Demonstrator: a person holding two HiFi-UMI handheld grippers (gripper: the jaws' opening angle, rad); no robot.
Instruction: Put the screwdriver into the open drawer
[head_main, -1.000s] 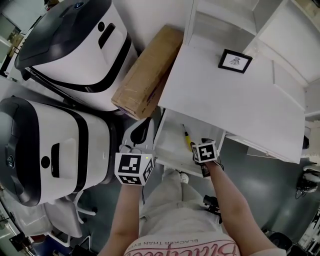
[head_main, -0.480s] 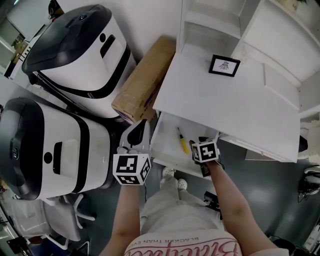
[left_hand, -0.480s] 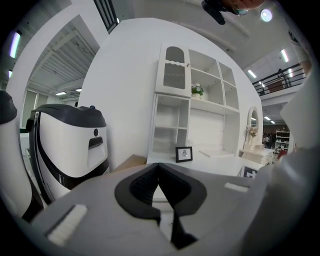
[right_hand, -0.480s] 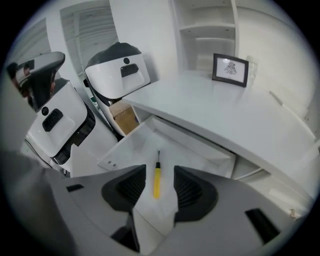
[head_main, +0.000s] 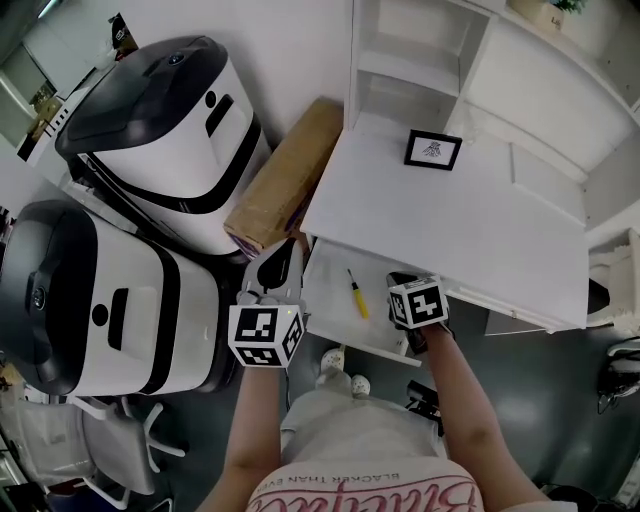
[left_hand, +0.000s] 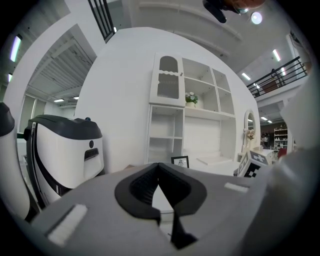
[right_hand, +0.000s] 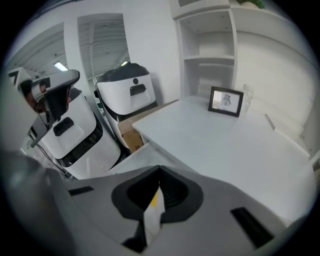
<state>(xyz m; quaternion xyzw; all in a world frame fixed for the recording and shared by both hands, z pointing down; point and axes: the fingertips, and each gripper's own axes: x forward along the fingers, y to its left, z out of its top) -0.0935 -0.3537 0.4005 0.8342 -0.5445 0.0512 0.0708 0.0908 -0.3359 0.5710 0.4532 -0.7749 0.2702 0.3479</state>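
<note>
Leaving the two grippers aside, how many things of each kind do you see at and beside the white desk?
White-and-black machines: 2
Cardboard box: 1
Picture frame: 1
Screwdriver: 1
Open drawer: 1
Total: 6

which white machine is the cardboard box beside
The farther white machine, at the head view's top left; the cardboard box lies along its side, past the nearer machine.
</note>
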